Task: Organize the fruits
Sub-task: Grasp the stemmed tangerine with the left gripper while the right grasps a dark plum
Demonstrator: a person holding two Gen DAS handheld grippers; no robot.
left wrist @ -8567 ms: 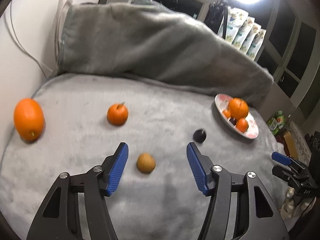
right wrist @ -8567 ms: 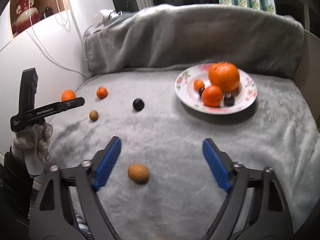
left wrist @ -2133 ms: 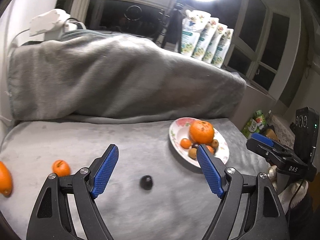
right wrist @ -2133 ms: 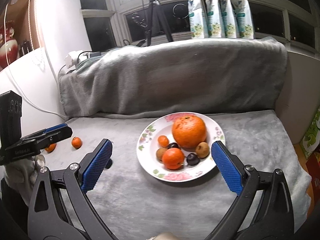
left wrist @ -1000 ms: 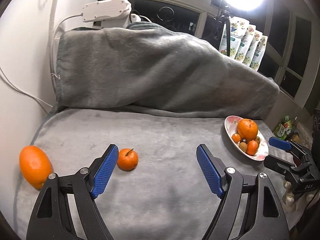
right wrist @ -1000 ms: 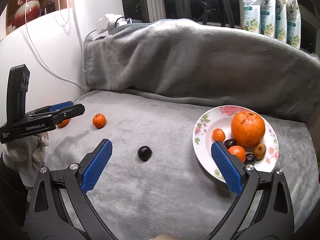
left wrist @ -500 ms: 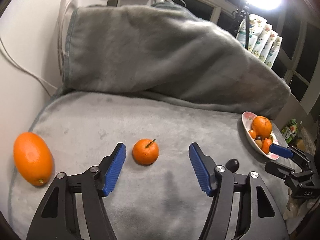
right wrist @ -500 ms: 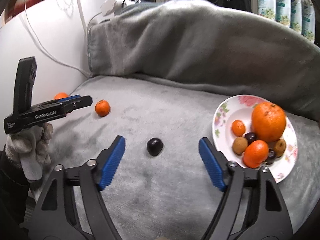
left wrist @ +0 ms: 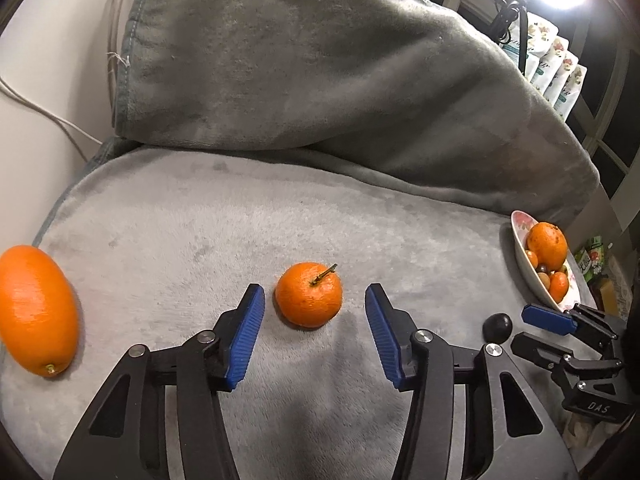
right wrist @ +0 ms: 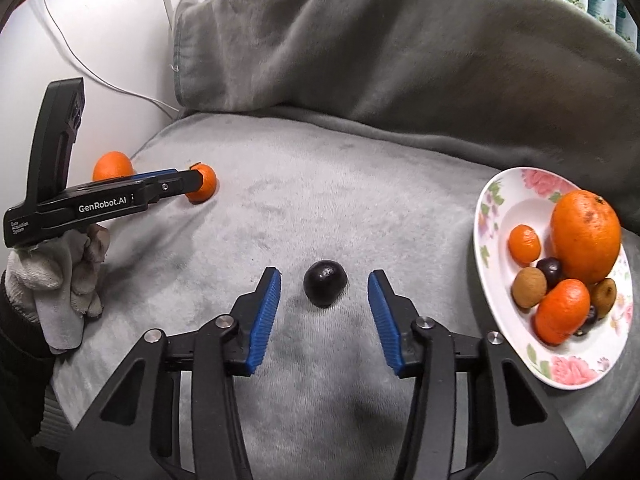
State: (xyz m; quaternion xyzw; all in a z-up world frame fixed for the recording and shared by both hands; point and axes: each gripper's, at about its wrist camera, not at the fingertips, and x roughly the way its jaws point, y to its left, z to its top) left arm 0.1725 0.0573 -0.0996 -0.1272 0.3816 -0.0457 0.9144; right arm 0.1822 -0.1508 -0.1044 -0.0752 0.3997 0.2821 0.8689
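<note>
A small mandarin point(left wrist: 309, 294) with a stem lies on the grey blanket, between the blue pads of my left gripper point(left wrist: 312, 300). The jaws are closing, and gaps still show on both sides of the fruit. A dark plum point(right wrist: 325, 282) lies between the pads of my right gripper point(right wrist: 323, 280), whose jaws are closing too without touching it. A flowered plate point(right wrist: 496, 216) at the right holds a large orange point(right wrist: 586, 236), mandarins, kiwis and plums. A long orange point(left wrist: 36, 310) rests at the far left of the blanket.
The grey blanket point(left wrist: 320, 80) rises over a backrest behind the seat. A white wall with a cable point(right wrist: 100, 80) bounds the left side. A gloved hand point(right wrist: 60, 280) holds the left gripper. Packets stand on the window sill point(left wrist: 556, 72) at the back right.
Both grippers have come down and forward, and their jaws have narrowed. The mandarin now sits between the left pads, and the plum between the right pads.
</note>
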